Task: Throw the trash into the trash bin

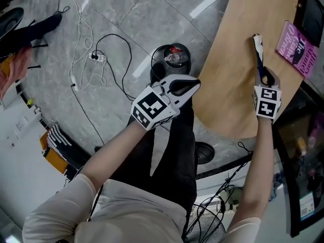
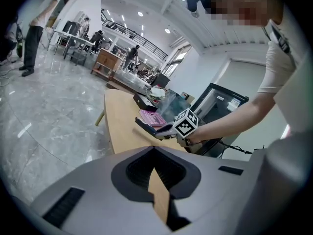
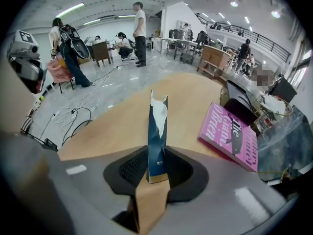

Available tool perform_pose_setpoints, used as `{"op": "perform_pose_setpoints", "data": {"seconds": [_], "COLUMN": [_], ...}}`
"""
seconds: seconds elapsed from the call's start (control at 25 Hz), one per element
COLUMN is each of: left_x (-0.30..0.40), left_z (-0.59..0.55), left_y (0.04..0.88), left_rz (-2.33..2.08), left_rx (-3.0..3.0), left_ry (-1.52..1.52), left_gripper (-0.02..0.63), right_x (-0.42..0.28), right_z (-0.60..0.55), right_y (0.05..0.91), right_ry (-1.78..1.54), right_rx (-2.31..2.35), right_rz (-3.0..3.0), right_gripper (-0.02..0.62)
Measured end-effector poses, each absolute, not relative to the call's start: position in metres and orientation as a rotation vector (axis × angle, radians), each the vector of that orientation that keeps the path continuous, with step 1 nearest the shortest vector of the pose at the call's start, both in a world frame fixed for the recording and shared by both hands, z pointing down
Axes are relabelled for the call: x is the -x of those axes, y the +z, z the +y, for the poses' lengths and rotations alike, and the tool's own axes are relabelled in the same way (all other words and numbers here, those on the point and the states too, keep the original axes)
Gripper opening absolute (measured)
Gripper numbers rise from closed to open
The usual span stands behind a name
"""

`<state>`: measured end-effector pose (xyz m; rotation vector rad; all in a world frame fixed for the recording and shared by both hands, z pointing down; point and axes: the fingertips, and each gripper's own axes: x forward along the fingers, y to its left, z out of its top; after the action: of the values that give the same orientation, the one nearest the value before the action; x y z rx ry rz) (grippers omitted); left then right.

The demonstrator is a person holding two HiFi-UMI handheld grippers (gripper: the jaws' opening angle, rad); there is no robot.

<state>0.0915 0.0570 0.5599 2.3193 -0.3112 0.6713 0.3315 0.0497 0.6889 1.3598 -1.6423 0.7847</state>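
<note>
Now the right gripper (image 1: 264,79) pinches the lower end of the torn blue wrapper (image 3: 157,131), which sticks out straight beyond its jaws above the wooden table (image 1: 230,90). The left gripper (image 1: 188,86), closed and empty, hangs near the trash bin (image 1: 172,59).

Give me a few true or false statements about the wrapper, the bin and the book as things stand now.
1. The right tool grips a dark blue wrapper. True.
2. The trash bin stands on the floor. True.
3. The pink book lies in the trash bin. False: it lies on the wooden table.
4. The left tool holds a second wrapper. False: nothing is between its jaws.
</note>
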Motion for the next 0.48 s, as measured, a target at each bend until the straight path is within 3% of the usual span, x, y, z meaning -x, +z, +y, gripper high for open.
{"op": "perform_pose_setpoints", "data": {"seconds": [0.48], "left_x": [-0.044], "left_z": [0.043], "left_y": [0.564], "left_rz": [-0.328], "left_rx": [-2.315], "left_ry": [0.687], "left_gripper": [0.003], "right_x": [-0.223], "right_z": [0.053], "right_y": [0.688], "right_ry": [0.845], "right_rx": [-1.315], "right_rz": [-1.734], "right_gripper": [0.11]}}
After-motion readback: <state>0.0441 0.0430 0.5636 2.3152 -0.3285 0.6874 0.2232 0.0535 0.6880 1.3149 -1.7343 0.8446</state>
